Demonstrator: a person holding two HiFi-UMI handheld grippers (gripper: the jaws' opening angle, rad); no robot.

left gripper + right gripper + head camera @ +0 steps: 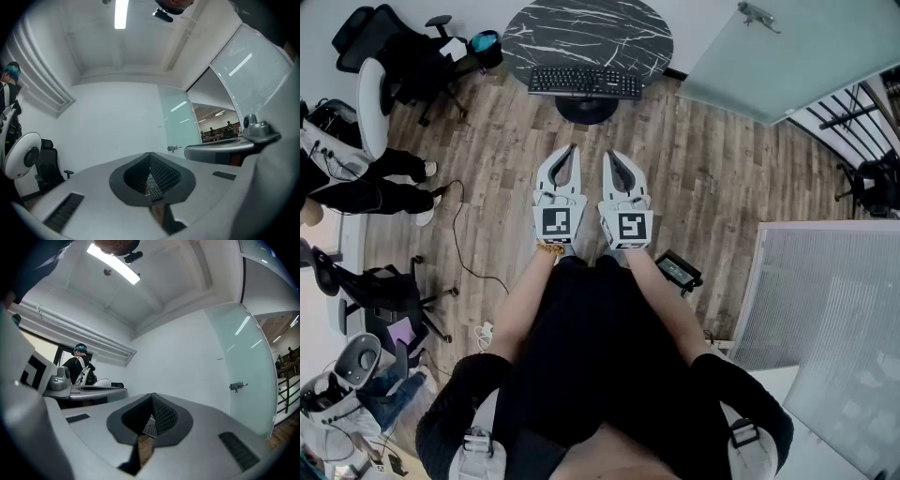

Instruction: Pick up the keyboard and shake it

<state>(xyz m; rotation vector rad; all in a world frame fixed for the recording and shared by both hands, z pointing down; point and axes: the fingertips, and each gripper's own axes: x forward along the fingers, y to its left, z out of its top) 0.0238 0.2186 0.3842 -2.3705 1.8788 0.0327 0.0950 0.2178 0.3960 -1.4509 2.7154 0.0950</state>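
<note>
Barely begun — no contact yet with the keyboard [584, 82], so both the lift and the shake left to do. Closest in: left gripper [573, 150] and right gripper [607, 155], held side by side in front of the body, level, tips forward, near each other but apart. Both fully closed, jaw against jaw, nothing gripped and nothing touched; confirmed in the left gripper view and the right gripper view by dark ribbed pads [165, 176] pressed together, with only a thin sliver of floor and, seemingly, keys glimpsed through the notch beneath. Beyond the tips, a stretch of bare wood floor [487, 159]. Further ahead, well apart from both grippers: a round dark marble table [591, 28] on a single pedestal, the black keyboard lying flat near its front edge, long side across, roughly in line with the gap between the grippers. Off to the left, a black office chair [403, 47] and the legs of a person [394, 183]; to the right, a pale glass door [787, 56] with a lever handle. Likely next — a walk forward, jaws opened, then one grip toward each end of the keyboard before any lifting.
</note>
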